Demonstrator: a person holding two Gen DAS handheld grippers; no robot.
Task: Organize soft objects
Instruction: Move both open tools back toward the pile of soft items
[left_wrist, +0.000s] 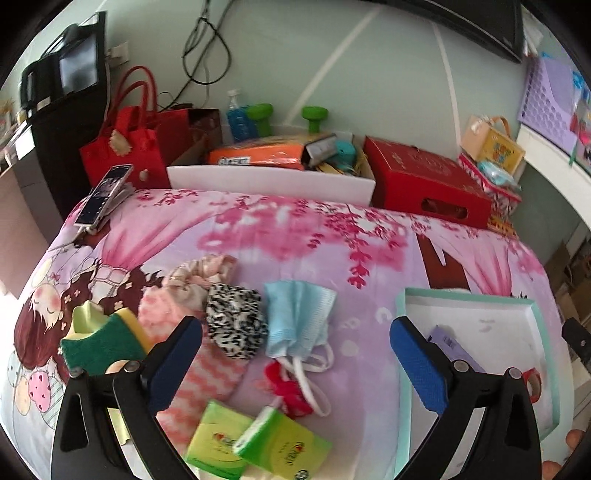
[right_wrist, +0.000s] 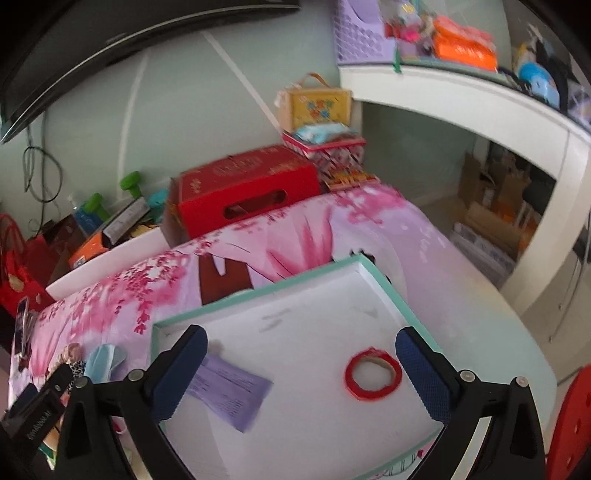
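The left gripper (left_wrist: 295, 363) hangs over a pink-and-lilac floral cartoon bedsheet (left_wrist: 258, 236) with its blue-padded jaws spread wide and nothing between them. Between the jaws lie a crumpled light-blue face mask (left_wrist: 299, 314) with white ear loops and, just nearer the camera, a small red fuzzy scrap (left_wrist: 288, 391). Close to the left pad sit a black-and-white leopard-print scrunchie (left_wrist: 236, 321), a pink-and-white zigzag fuzzy sock (left_wrist: 207, 373) and a cream-and-pink ruffled scrunchie (left_wrist: 199, 275). Outside the left jaw rests a green-and-yellow scouring sponge (left_wrist: 101, 341). Below the jaws, two green tissue packets (left_wrist: 258, 443) overlap. Behind the right pad stands a shallow white cardboard tray with mint-green rim (left_wrist: 539, 310).

The right gripper (right_wrist: 301, 373) hovers above that tray (right_wrist: 258, 291), jaws wide and empty. Between them lie a lilac printed paper slip (right_wrist: 229, 391) near the left pad and a red tape roll (right_wrist: 373, 374) near the right pad.
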